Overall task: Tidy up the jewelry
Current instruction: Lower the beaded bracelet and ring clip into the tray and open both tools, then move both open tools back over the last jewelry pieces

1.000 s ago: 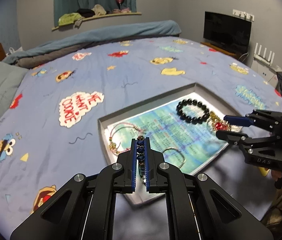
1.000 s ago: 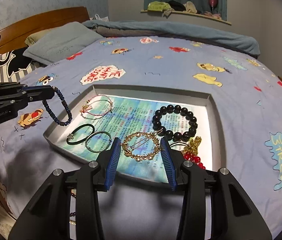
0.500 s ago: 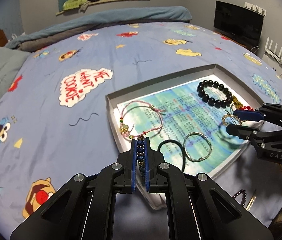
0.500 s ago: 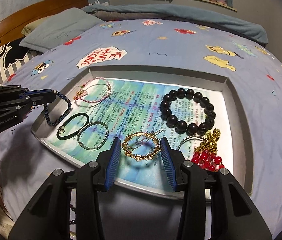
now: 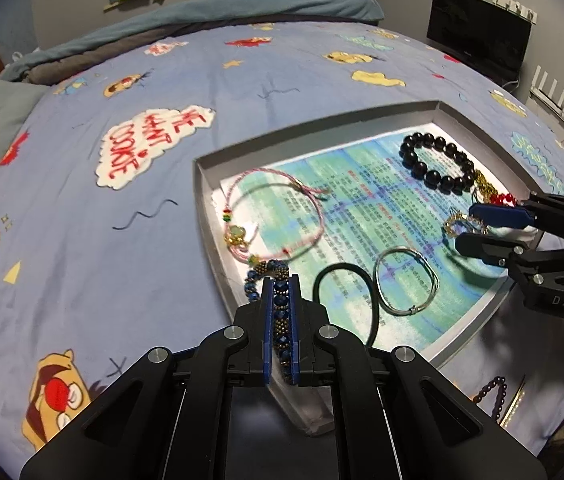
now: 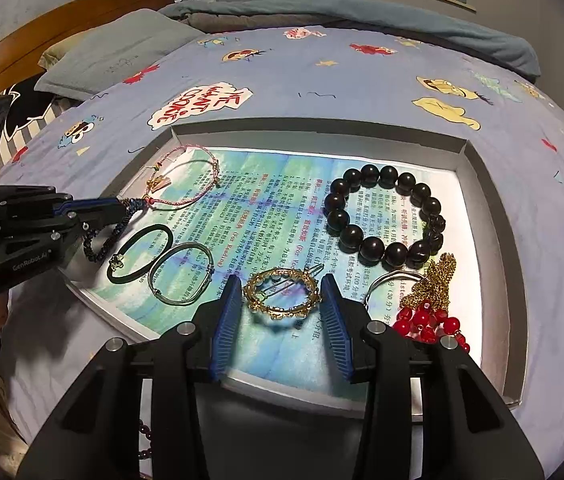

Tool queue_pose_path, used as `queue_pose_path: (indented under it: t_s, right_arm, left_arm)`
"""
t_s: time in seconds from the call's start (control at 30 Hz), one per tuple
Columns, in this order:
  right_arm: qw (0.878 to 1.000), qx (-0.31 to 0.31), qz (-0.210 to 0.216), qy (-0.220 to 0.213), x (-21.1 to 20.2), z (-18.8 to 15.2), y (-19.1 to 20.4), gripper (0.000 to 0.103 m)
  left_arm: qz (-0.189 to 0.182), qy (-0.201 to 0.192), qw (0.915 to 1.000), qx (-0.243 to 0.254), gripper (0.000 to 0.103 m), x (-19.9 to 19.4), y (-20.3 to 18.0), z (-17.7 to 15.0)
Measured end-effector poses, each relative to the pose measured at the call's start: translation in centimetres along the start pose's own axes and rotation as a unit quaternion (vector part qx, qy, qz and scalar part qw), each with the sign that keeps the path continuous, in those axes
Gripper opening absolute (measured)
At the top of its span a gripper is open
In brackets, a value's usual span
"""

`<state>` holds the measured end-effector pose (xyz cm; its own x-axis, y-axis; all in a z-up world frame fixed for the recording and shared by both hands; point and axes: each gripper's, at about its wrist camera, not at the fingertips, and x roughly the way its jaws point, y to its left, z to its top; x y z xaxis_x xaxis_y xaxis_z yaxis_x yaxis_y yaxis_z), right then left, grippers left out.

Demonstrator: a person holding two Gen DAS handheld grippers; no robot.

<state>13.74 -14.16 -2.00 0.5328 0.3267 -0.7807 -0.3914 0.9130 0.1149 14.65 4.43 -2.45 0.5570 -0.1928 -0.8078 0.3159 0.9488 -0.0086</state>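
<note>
A grey tray (image 5: pixel 206 200) (image 6: pixel 322 126) lined with printed paper lies on the bed. My left gripper (image 5: pixel 281 280) (image 6: pixel 116 206) is shut on a blue beaded bracelet (image 5: pixel 278 304) (image 6: pixel 102 242) at the tray's left corner; its loop hangs over the tray edge. My right gripper (image 6: pixel 280 292) (image 5: pixel 468 226) is open, straddling a gold ring hair clip (image 6: pixel 280 292) on the paper. The tray also holds a pink cord bracelet (image 5: pixel 278 216), a black band (image 6: pixel 140 254), a wire bangle (image 6: pixel 180 274), a black bead bracelet (image 6: pixel 386 216) and a gold chain with red beads (image 6: pixel 430 308).
The bed has a blue cartoon quilt (image 5: pixel 122 152), with pillows and a wooden headboard (image 6: pixel 62 32) behind. A TV (image 5: pixel 478 36) stands at the right. Dark beads (image 5: pixel 490 390) lie off the tray by the bed's near edge.
My left gripper has lowered the blue beaded bracelet to the tray's left corner, beside the pink cord bracelet. My right gripper has come lower over the gold clip and stays open.
</note>
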Motion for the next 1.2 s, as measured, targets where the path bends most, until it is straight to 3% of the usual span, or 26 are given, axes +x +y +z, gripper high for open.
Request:
queue_pose_path:
  t_s: [0.33,0.4,0.57,0.6,0.7,0.8,0.83,0.93,1.07,1.2]
  right_arm:
    - [1.0,0.005,0.0,0.001,-0.1,0.0,-0.2,0.042]
    - [1.0,0.006,0.003,0.0,-0.3,0.0,-0.1,0.049]
    - [1.0,0.0,0.005,-0.007,-1.1,-0.2,0.1,0.051]
    - [1.0,0.0,0.005,-0.009,-1.3,-0.2,0.1,0.052]
    - [1.0,0.001,0.005,-0.016,-2.1,-0.3,0.1,0.057]
    - [1.0,0.002,0.001,-0.023,-2.8,-0.5,0.0,0.059]
    - [1.0,0.005,-0.001,-0.024,-3.1,-0.6,-0.1,0.061]
    - [0.999,0.012,-0.002,-0.029,-3.9,-0.9,-0.3,0.067]
    - [0.999,0.015,-0.011,-0.045,-5.4,-1.2,-0.3,0.087]
    - [0.998,0.015,-0.014,-0.057,-7.0,-1.6,-0.2,0.097]
  left_arm:
    - [-0.018,0.007,0.9997,-0.018,0.008,0.0,0.1,-0.4]
    - [-0.022,0.006,0.9995,-0.022,0.008,-0.2,0.1,-0.6]
    - [-0.025,-0.002,0.9991,-0.035,0.009,-1.0,0.2,-0.8]
    - [-0.025,-0.003,0.999,-0.036,0.013,-1.2,0.3,-0.7]
    - [-0.021,-0.015,0.999,-0.038,0.035,-2.1,0.2,-0.7]
    - [-0.014,-0.027,0.9989,-0.036,0.046,-3.2,-0.1,-0.7]
    - [-0.005,-0.03,0.9989,-0.036,0.055,-3.6,-0.2,-0.8]
    - [0.005,-0.04,0.9985,-0.037,0.062,-4.5,-0.1,-1.0]
    - [0.011,-0.044,0.9977,-0.049,0.072,-5.4,0.3,-1.6]
    - [0.021,-0.047,0.9969,-0.059,0.079,-6.1,0.4,-2.2]
